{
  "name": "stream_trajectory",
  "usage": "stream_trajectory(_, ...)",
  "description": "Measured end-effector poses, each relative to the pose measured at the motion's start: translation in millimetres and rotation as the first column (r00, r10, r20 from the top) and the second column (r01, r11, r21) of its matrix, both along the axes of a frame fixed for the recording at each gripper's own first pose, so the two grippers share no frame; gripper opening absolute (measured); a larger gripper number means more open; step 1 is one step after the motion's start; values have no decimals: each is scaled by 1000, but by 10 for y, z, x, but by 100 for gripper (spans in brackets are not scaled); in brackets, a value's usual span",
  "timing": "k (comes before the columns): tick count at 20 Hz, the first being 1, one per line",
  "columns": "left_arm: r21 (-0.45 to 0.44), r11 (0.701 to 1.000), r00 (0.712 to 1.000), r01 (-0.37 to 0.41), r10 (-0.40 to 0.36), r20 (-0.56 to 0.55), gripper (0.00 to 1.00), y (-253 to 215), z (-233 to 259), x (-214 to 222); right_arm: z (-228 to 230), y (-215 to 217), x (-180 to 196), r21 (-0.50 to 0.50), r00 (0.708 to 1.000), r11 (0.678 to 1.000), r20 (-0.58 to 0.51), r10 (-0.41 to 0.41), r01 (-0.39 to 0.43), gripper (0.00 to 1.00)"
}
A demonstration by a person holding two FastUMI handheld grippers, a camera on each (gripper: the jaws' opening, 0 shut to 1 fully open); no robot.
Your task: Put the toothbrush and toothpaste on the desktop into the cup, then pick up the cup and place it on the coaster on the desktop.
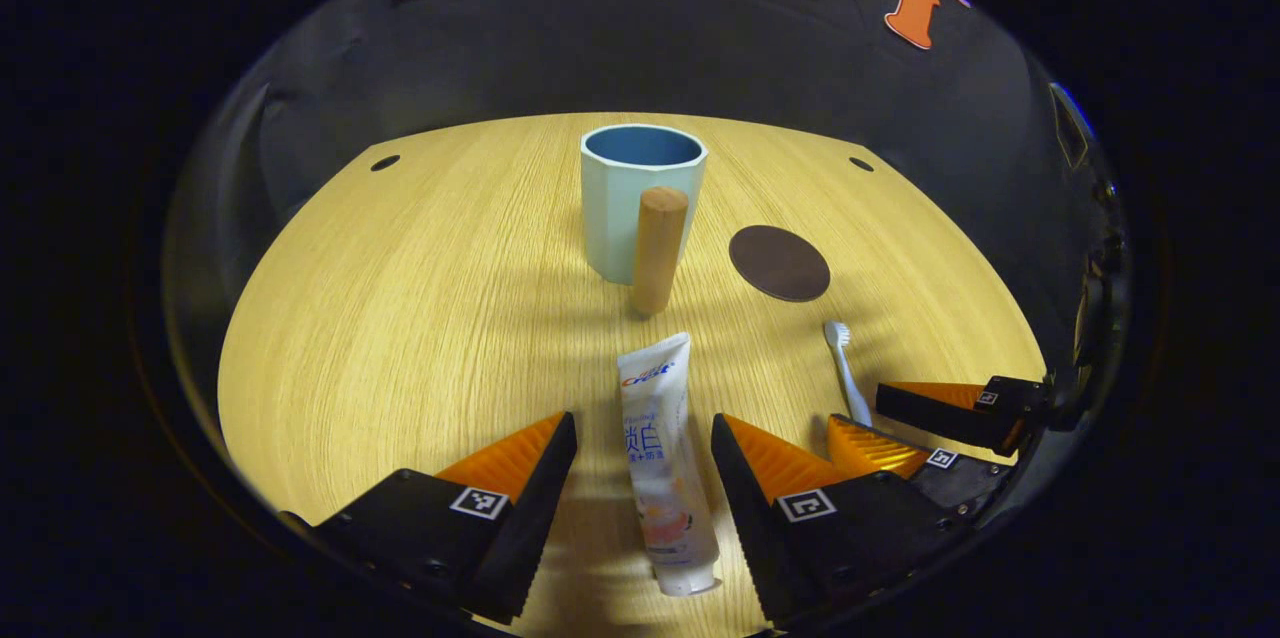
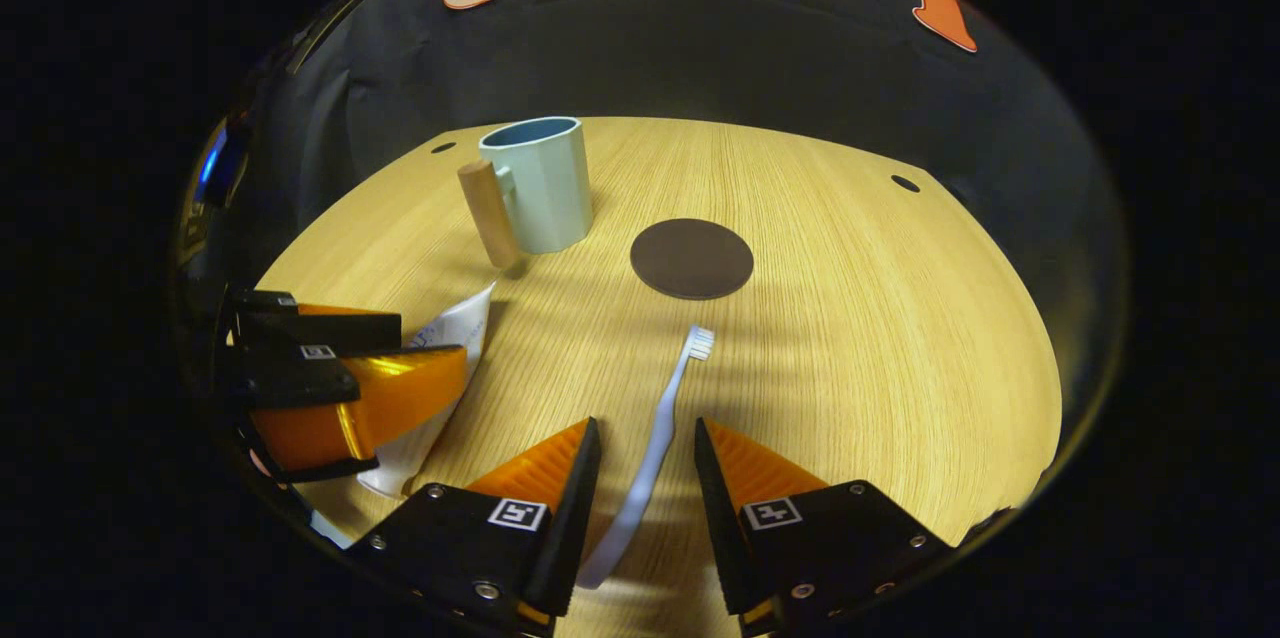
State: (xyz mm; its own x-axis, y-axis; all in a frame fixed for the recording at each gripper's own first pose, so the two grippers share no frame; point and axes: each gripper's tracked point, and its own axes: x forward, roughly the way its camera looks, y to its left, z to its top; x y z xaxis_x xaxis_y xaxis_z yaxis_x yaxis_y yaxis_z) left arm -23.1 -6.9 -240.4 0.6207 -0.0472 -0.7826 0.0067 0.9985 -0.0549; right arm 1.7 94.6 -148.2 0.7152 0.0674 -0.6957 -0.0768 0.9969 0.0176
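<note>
A white toothpaste tube lies flat on the wooden desktop, cap end towards the camera, between the fingers of my left gripper, which stands open around it. A pale toothbrush lies with its bristles pointing away, and my right gripper is open astride its handle. Beyond them stands a light blue cup with a wooden peg handle, upright and with nothing in it. The dark round coaster lies to its right. The toothbrush and right gripper are at the lower right of the left gripper view.
In the right gripper view the cup, coaster, toothpaste and left gripper lie to the left and ahead. Small dark holes mark the desktop's far corners. The black cloth wall closes the back.
</note>
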Motion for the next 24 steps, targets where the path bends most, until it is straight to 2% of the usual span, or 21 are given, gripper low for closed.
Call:
stream_trajectory(1, -16, 1000, 999, -20, 20, -27, 80, -7, -72, -36, 31, 13, 15, -6, 1000, 1000, -1, 7, -7, 48)
stream_trajectory(2, -8, 1000, 1000, -29, 29, -3, 64, 14, -59, 24, 82, 35, 46, -7, 1000, 1000, 7, 20, -20, 45)
stream_trajectory(3, -16, 1000, 1000, -25, 25, -2, 48, 1, -69, 52, 86, 63, 73, -9, 1000, 1000, 11, 27, -27, 31)
stream_trajectory(4, -8, 1000, 1000, -29, 29, -9, 56, 15, -67, 20, 62, 90, 115, -4, 999, 999, 11, 32, -32, 26)
stream_trajectory(5, -5, 1000, 1000, -29, 29, -5, 50, 32, -50, 42, 27, 122, 147, 0, 999, 999, 13, 34, -34, 16)
stream_trajectory(6, -19, 999, 999, -42, 42, -1, 52, 3, -71, 34, 24, 165, 163, 5, 999, 999, 13, 36, -36, 13)
stream_trajectory(7, -58, 998, 999, -40, 41, 8, 39, -40, -92, 76, 24, 197, 165, 15, 999, 999, 17, 41, -41, 10)
stream_trajectory(8, -85, 995, 998, -60, 61, 0, 36, -58, -81, 74, 33, 238, 195, 31, 999, 998, 18, 46, -47, 8)
stream_trajectory(9, -99, 993, 998, -59, 60, 10, 18, -62, -49, 101, 23, 296, 229, 60, 998, 996, 20, 63, -64, 6)
stream_trajectory(10, -114, 991, 998, -64, 65, 8, 16, -83, -110, 107, 8, 357, 240, 85, 997, 993, 19, 80, -81, 5)
stream_trajectory(13, -138, 988, 996, -71, 76, 34, 14, -67, -49, 106, 76, 291, 233, 100, 997, 993, 47, 59, -64, 4)
stream_trajectory(17, -153, 986, 989, -68, 86, 120, 14, -33, 179, 159, 224, 84, 154, 138, 997, 989, 64, 39, -48, 3)
stream_trajectory(19, -169, 984, 982, -55, 83, 167, 14, -57, 304, 219, 353, -61, 60, 136, 995, 990, 90, 34, -46, 4)
stream_trajectory(21, -146, 989, 976, -39, 68, 205, 14, -32, 390, 240, 560, -124, -46, 159, 992, 986, 125, 29, -49, 3)
stream_trajectory(24, -173, 985, 967, -19, 62, 247, 14, -93, 539, 309, 843, -313, -153, 186, 982, 981, 189, 18, -54, 3)
